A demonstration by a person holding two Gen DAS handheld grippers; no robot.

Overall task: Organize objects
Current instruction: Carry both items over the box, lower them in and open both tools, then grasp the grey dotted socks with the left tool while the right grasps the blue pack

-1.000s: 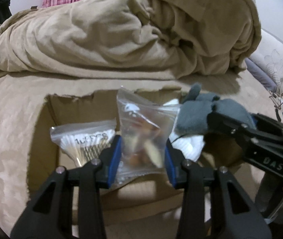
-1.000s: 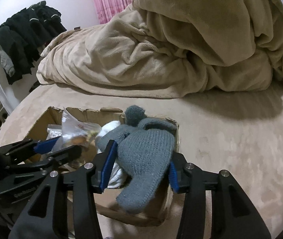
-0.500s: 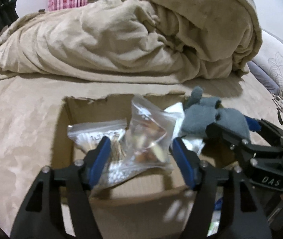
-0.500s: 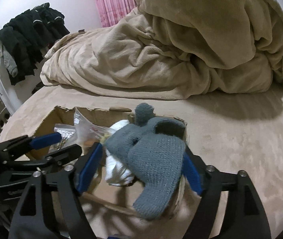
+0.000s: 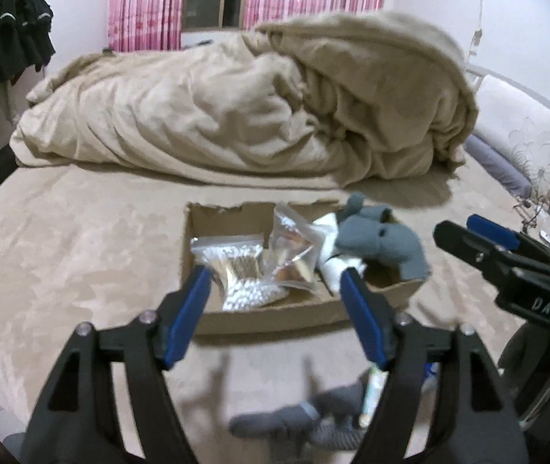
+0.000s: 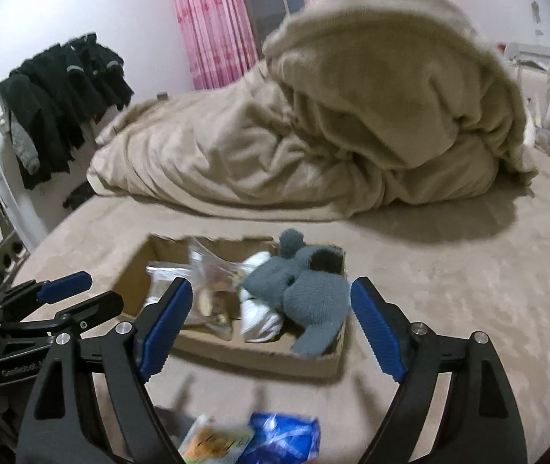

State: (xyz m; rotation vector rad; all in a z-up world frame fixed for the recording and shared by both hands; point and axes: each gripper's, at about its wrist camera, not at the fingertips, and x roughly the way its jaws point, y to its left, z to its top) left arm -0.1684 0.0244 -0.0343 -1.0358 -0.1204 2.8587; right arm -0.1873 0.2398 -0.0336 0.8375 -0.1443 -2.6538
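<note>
Reaching next for the loose items on the bed, a blue packet (image 6: pixel 286 439) and grey knit piece (image 5: pixel 294 423), is best done with left claw (image 5: pixel 275 301) and right claw (image 6: pixel 271 317) kept wide open and empty, then carried into the box (image 6: pixel 251 355).

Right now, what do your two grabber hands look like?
Both look alike. The left gripper and right gripper each have two black plastic fingers shaped like open triangles, with ridged blue pads inside and small silver screws. Seen from the side, the right one carries white letters "DAS". No cables or sleeves show.
</note>
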